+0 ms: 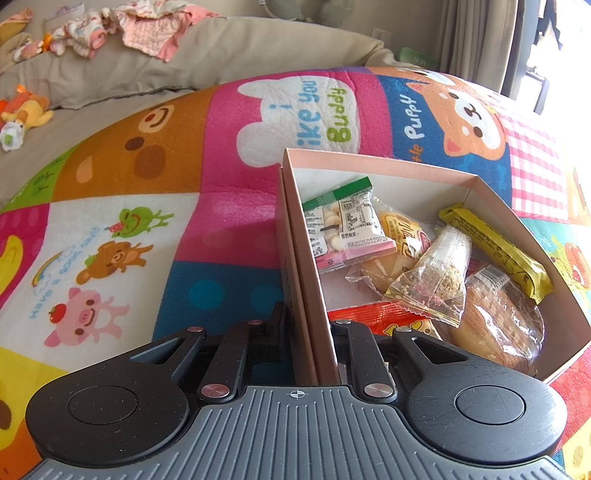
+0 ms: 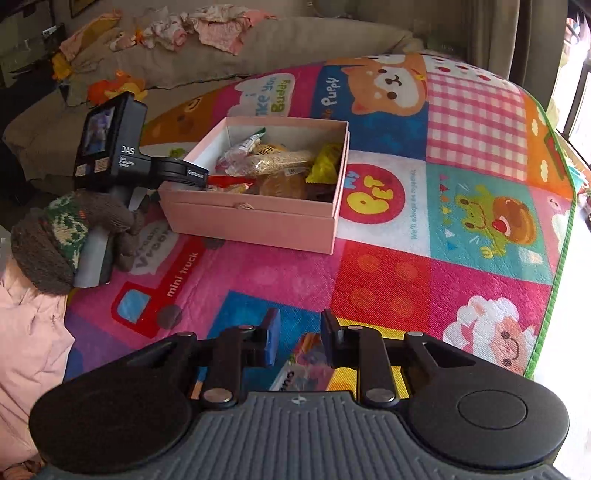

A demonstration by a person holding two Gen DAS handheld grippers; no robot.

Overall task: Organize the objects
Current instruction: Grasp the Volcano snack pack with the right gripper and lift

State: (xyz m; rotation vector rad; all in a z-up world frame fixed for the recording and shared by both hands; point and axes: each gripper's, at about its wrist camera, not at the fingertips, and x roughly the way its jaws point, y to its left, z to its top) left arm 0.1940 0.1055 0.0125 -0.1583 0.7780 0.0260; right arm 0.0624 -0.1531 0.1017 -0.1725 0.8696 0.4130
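A pink cardboard box [image 1: 384,162] sits on a colourful play mat and holds several snack packets [image 1: 428,273]. My left gripper [image 1: 308,325] is shut on the box's left wall, one finger outside and one inside. In the right wrist view the same box [image 2: 258,218] lies ahead to the left, with the left gripper [image 2: 199,175] clamped on its near left corner, held by a gloved hand [image 2: 70,229]. My right gripper [image 2: 299,336] is open and empty, low over the mat, well short of the box.
The play mat [image 2: 406,280] covers the floor, its green edge on the right [image 2: 554,280]. A beige sofa [image 1: 221,55] with baby clothes [image 1: 147,26] and soft toys [image 1: 22,114] stands behind. Pink fabric [image 2: 26,332] lies at the left.
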